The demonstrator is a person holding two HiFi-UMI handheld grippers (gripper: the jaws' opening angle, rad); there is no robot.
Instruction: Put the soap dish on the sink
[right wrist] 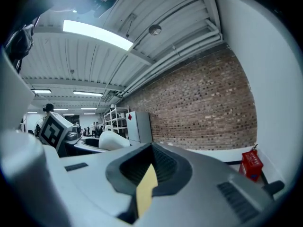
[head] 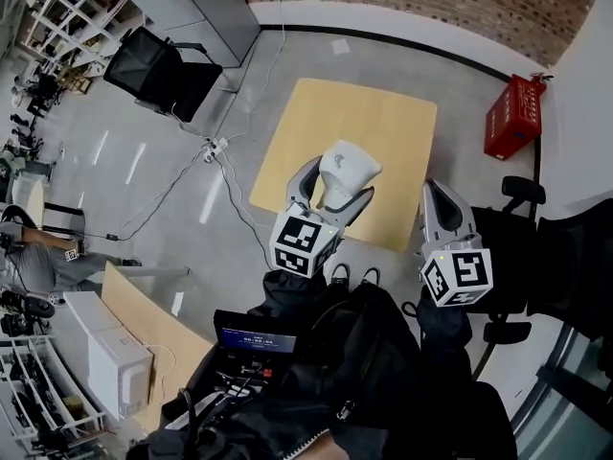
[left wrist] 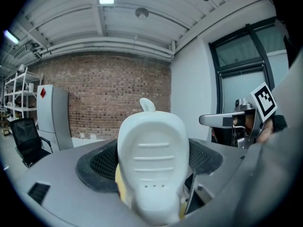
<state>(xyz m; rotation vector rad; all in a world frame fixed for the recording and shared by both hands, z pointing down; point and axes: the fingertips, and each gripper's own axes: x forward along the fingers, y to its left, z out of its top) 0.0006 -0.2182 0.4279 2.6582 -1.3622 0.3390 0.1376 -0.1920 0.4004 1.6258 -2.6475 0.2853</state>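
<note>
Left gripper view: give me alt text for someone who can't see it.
The left gripper is clamped on a white soap dish, which fills the middle of the picture with its ridged face toward the camera. Behind it stands a brick wall.

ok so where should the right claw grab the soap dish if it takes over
Probably the free far end of the soap dish, near its small tab, coming in from beyond that end. The left claw clamps its lower sides, so only that end stands clear. The right claw is shut and would have to open first.
</note>
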